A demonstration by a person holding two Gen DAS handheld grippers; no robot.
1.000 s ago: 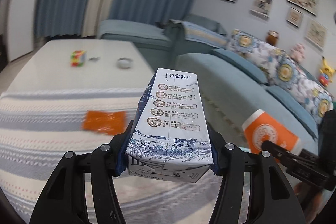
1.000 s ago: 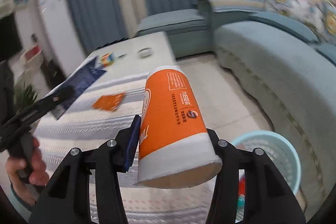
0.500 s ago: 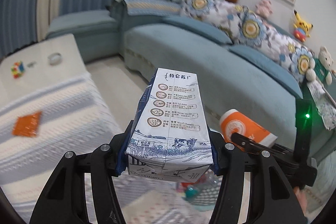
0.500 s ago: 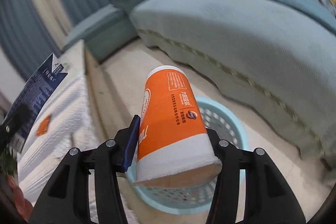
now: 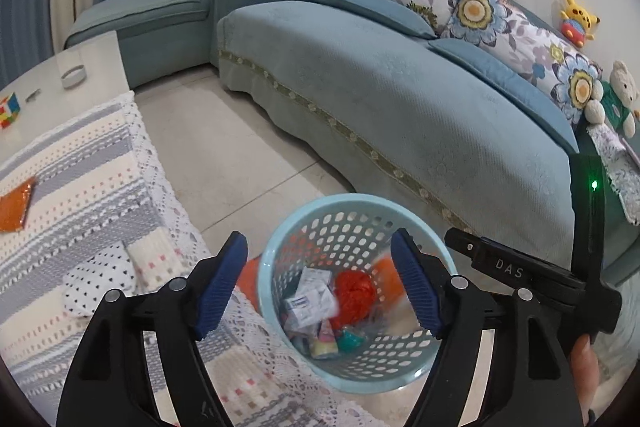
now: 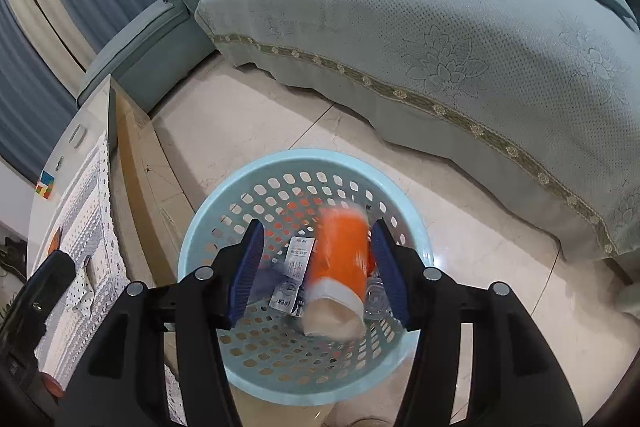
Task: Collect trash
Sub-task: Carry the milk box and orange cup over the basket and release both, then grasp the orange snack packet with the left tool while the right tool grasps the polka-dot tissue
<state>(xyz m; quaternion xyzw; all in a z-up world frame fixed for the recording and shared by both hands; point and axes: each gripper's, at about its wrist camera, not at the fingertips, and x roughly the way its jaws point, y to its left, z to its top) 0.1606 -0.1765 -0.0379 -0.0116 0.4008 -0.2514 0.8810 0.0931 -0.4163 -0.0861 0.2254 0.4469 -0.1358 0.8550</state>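
Observation:
A light blue perforated trash basket [image 5: 276, 247] [image 6: 208, 227] stands on the floor between table and sofa. Both grippers hover over it. My left gripper [image 5: 320, 287] is open and empty; the milk carton [image 5: 310, 301] lies in the basket among other trash. My right gripper [image 6: 318, 267] is open; the orange paper cup [image 6: 340, 267] is blurred, falling between its jaws into the basket. An orange wrapper [image 5: 16, 203] lies on the striped tablecloth at the left.
A teal sofa [image 5: 400, 87] [image 6: 440, 27] with floral cushions runs behind the basket. The low table [image 5: 92, 67] at left carries a striped cloth [image 5: 80, 207], a Rubik's cube [image 5: 9, 111] and a small ring-shaped object [image 5: 73, 77]. Tiled floor [image 6: 260, 115] lies between.
Both grippers swung from the table to above the basket and opened. The milk carton dropped from the left gripper into the basket; the orange cup is leaving the right gripper.

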